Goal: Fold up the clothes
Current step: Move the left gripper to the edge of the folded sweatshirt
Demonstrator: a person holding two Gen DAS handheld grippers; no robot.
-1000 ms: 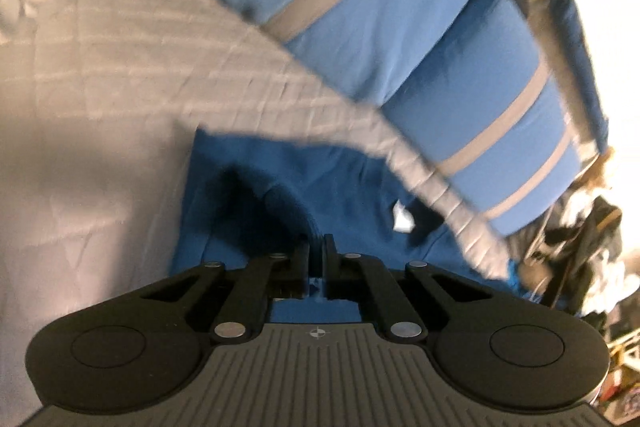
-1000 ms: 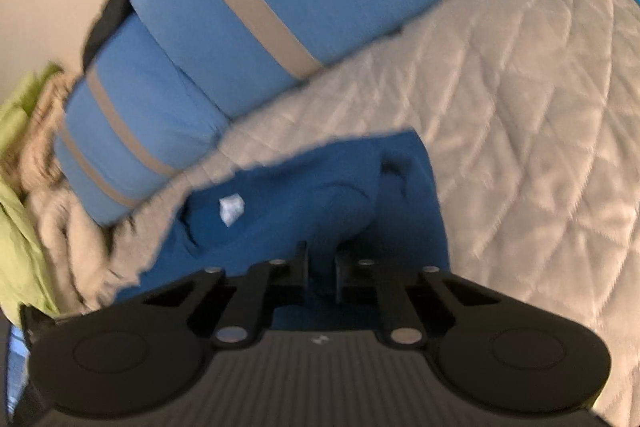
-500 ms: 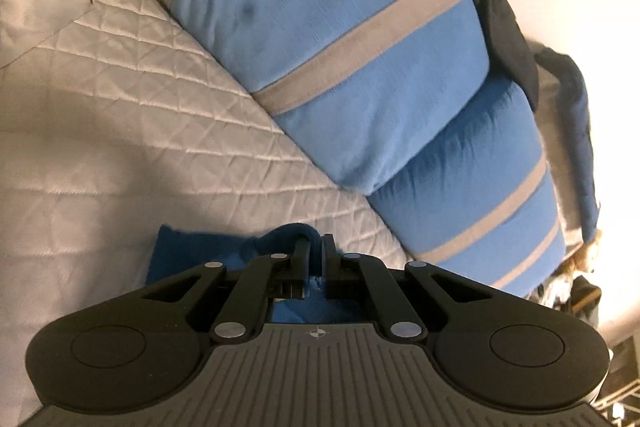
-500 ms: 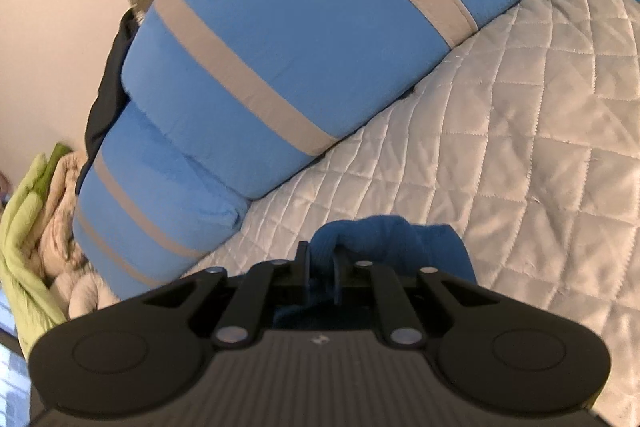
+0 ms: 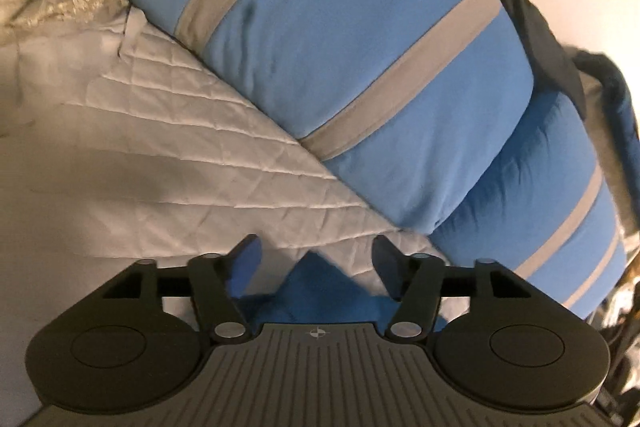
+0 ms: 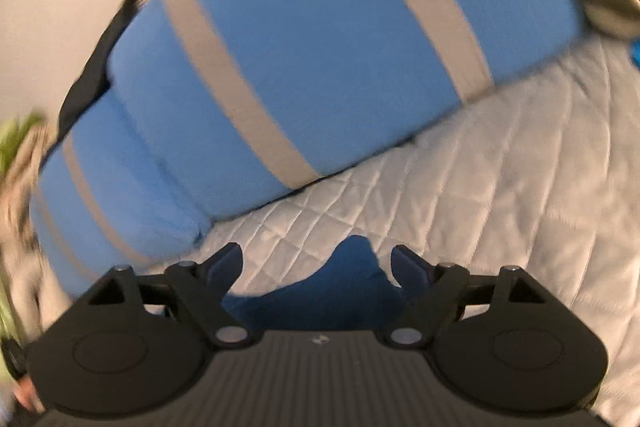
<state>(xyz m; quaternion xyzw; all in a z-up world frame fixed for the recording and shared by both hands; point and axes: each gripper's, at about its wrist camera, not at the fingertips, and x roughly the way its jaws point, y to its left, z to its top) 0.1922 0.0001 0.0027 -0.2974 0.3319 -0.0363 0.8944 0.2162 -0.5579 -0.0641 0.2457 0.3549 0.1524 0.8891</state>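
Observation:
A dark blue garment (image 5: 320, 287) lies on the quilted white bedspread (image 5: 168, 155), mostly hidden under the gripper bodies. In the left wrist view a peaked fold of it stands between the fingers of my left gripper (image 5: 316, 251), whose jaws are opening and no longer press on the cloth. In the right wrist view a rounded bump of the same garment (image 6: 352, 275) sits between the fingers of my right gripper (image 6: 316, 259), whose jaws are also opening, spread wide and clear of the fabric.
Two large blue pillows with grey stripes (image 5: 360, 59) (image 6: 320, 47) lie along the far side of the bedspread (image 6: 500, 187). Dark clothing (image 5: 532, 27) hangs behind them. A green and beige heap (image 6: 16, 155) sits at the left edge of the right wrist view.
Both grippers, shut on folds of the blue garment earlier, have let go and spread their fingers. They carried the cloth toward the pillows, so less of it shows now.

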